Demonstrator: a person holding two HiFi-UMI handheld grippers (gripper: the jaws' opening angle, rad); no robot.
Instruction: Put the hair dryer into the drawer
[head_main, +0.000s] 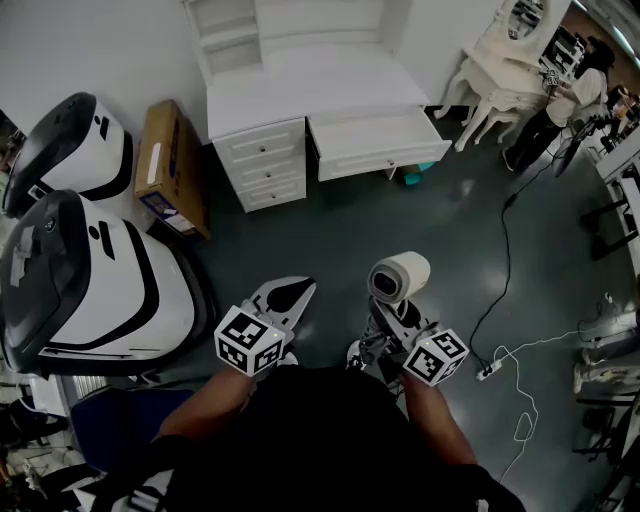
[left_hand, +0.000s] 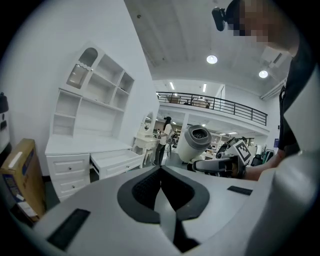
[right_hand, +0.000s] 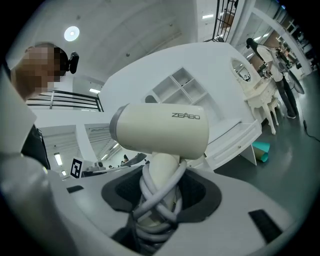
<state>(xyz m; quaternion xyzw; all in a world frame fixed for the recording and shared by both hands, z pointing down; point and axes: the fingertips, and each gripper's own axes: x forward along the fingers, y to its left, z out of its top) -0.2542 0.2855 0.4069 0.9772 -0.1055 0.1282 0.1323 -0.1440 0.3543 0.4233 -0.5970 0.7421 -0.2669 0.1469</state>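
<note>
Dark grey floor (head_main: 330, 230) fills the space between you and the furniture, and over it, close in front of you, stands the hair dryer (head_main: 400, 276), cream-coloured, handle down and barrel on top. Your right gripper (head_main: 385, 322) has it by the handle. In the right gripper view the jaws stand wide and are clamped on that handle, with the grey cord (right_hand: 152, 197) wound round it between the pads. The barrel sits just above the jaws.

Your left gripper (head_main: 283, 297) is beside it, to the left and apart from it. Its jaws are drawn together with their tips meeting, and nothing is between them.

Well ahead of both is the white desk (head_main: 300, 85). Its wide drawer (head_main: 375, 145) is pulled out, and three small drawers (head_main: 262, 165) at its left are closed. The hair dryer is nowhere near the open drawer. A teal thing (head_main: 415, 177) lies on the floor under the drawer's right end. A cardboard box (head_main: 170, 165) leans left of the desk, and two big white-and-black machines (head_main: 90, 280) stand further left. A cable (head_main: 505, 270) runs across the floor at your right to a power strip (head_main: 489, 371). A person (head_main: 560, 110) stands far right by a white dressing table (head_main: 500, 60).
</note>
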